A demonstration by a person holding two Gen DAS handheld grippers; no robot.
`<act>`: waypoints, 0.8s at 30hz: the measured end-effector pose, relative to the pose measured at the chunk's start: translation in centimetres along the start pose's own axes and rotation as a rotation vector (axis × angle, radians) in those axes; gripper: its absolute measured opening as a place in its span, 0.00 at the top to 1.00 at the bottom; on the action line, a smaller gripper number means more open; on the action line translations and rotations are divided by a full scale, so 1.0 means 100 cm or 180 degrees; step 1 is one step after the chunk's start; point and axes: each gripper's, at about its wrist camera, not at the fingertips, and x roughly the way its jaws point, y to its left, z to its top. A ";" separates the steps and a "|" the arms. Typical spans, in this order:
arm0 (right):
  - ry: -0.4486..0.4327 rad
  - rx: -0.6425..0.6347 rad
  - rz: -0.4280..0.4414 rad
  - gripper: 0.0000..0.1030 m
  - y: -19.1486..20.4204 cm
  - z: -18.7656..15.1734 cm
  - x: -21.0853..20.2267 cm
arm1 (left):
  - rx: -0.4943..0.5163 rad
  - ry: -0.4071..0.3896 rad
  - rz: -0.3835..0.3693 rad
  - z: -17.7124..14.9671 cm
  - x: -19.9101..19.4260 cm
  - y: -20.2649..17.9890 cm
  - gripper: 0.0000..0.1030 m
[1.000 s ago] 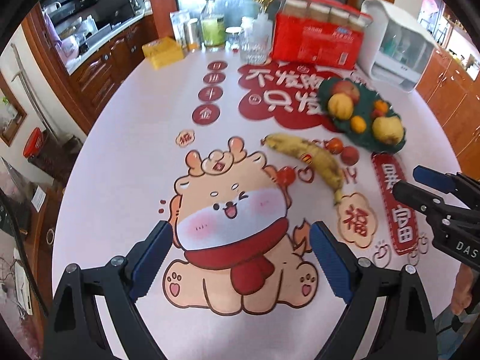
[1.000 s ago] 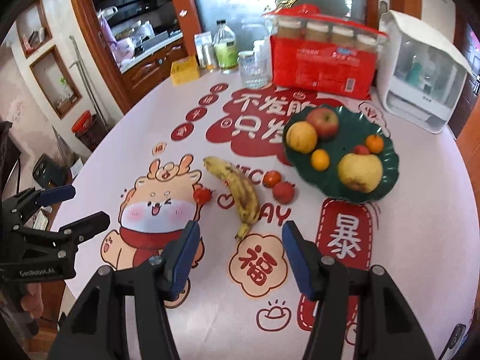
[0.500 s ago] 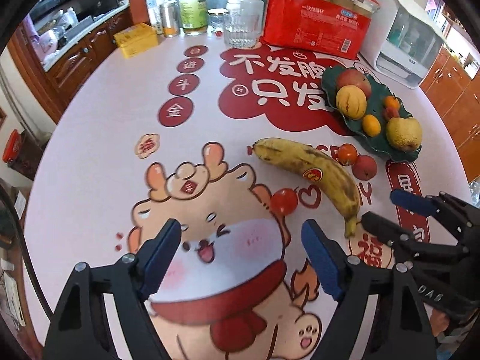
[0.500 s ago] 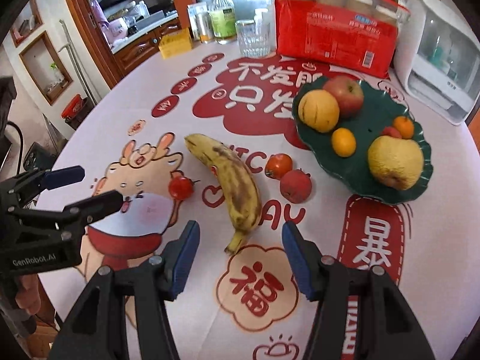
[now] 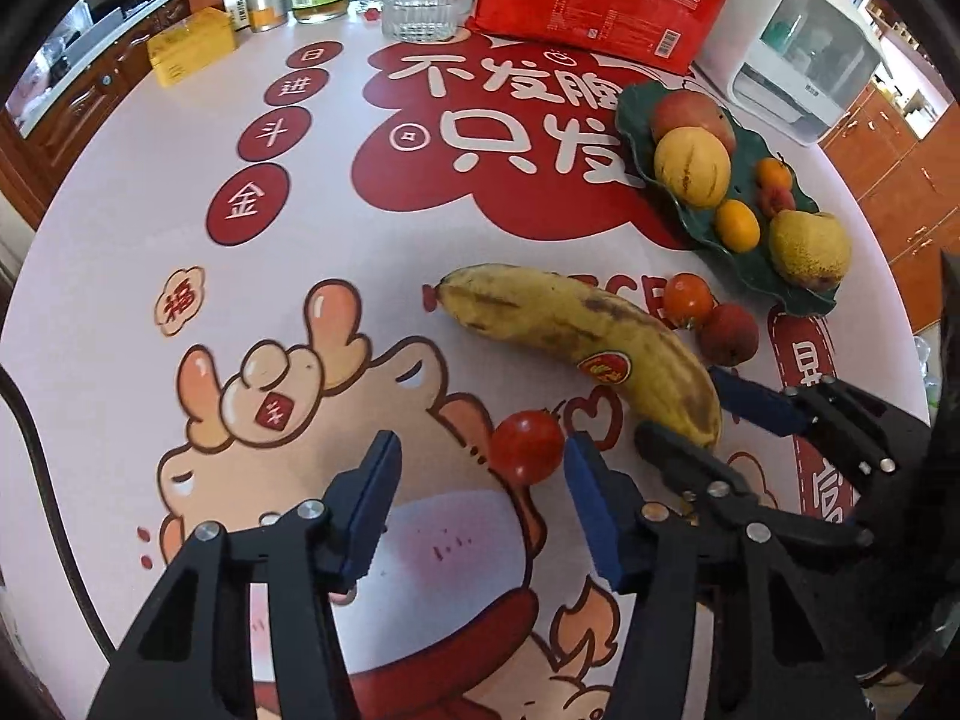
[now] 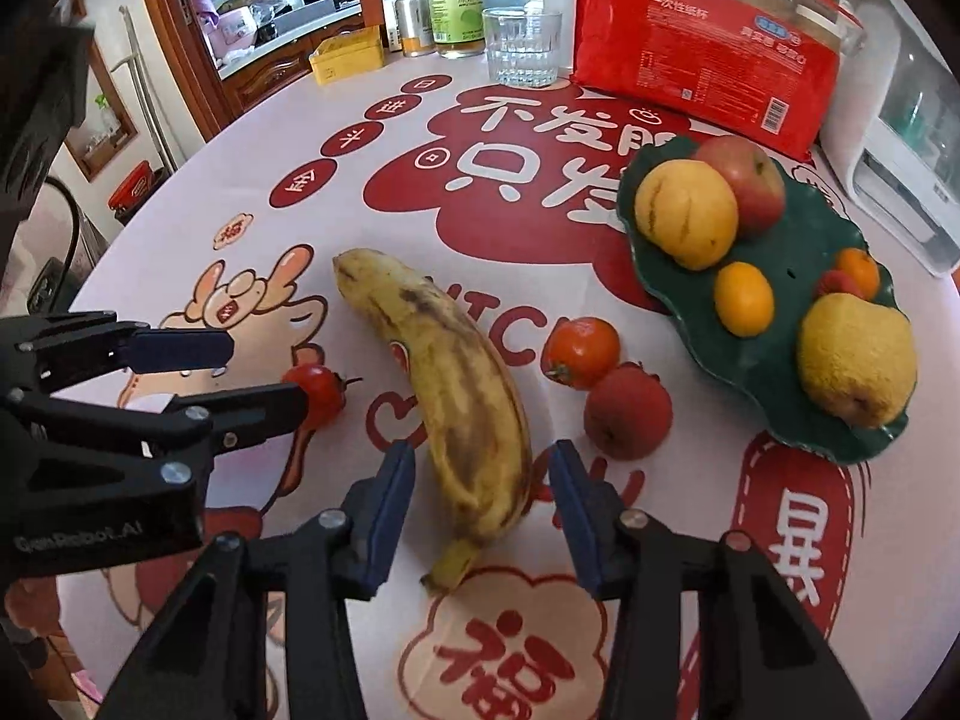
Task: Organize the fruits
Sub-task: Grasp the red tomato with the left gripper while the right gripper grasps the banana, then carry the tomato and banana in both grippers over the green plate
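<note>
A spotted banana (image 6: 447,396) lies on the printed tablecloth; it also shows in the left wrist view (image 5: 576,336). My right gripper (image 6: 480,468) is open with its fingers on either side of the banana's stem end. A small red tomato (image 5: 527,446) sits just ahead of my open left gripper (image 5: 477,456), close to its right finger. An orange tomato (image 6: 581,351) and a red fruit (image 6: 627,411) lie between the banana and the green leaf-shaped plate (image 6: 774,360), which holds an apple, a yellow melon, a pear and small oranges.
At the table's far side stand a red package of paper cups (image 6: 708,54), a glass (image 6: 522,45), bottles and a can, a yellow box (image 6: 348,54) and a white appliance (image 6: 900,120). Wooden cabinets lie beyond the table's edge.
Both grippers have moved forward and down toward the fruit. The right one now straddles the banana's stem end; the left one has come up to the small red tomato.
</note>
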 end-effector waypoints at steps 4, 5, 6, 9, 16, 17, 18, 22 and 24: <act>-0.0072 -0.0018 0.0017 0.61 0.000 0.002 0.007 | 0.0025 0.0054 -0.0056 0.004 0.008 -0.003 0.54; -0.0100 -0.0025 0.0020 0.62 0.000 0.002 0.007 | 0.0017 0.0069 -0.0088 0.004 0.009 -0.004 0.55; -0.0116 -0.0035 0.0018 0.63 0.001 0.002 0.008 | 0.0004 0.0079 -0.0111 0.005 0.011 -0.004 0.57; -0.0172 -0.0123 -0.0018 0.63 0.004 0.000 0.008 | 0.0019 0.0133 -0.0171 0.006 0.017 -0.009 0.67; -0.0196 -0.0110 0.0007 0.64 0.002 -0.004 0.006 | 0.0109 0.0139 -0.0198 0.001 0.020 -0.019 0.75; -0.0197 -0.0105 0.0005 0.64 0.001 -0.006 0.005 | 0.0108 0.0131 -0.0199 0.000 0.020 -0.019 0.75; -0.0196 -0.0096 0.0006 0.65 0.001 -0.006 0.004 | 0.0101 0.0128 -0.0205 -0.001 0.020 -0.020 0.76; -0.0182 -0.0041 0.0020 0.65 -0.001 -0.008 0.002 | 0.0081 0.0118 -0.0235 -0.007 0.014 -0.017 0.76; -0.0195 -0.0007 0.0024 0.65 -0.001 -0.009 -0.001 | 0.0071 0.0095 -0.0254 -0.011 0.007 -0.017 0.76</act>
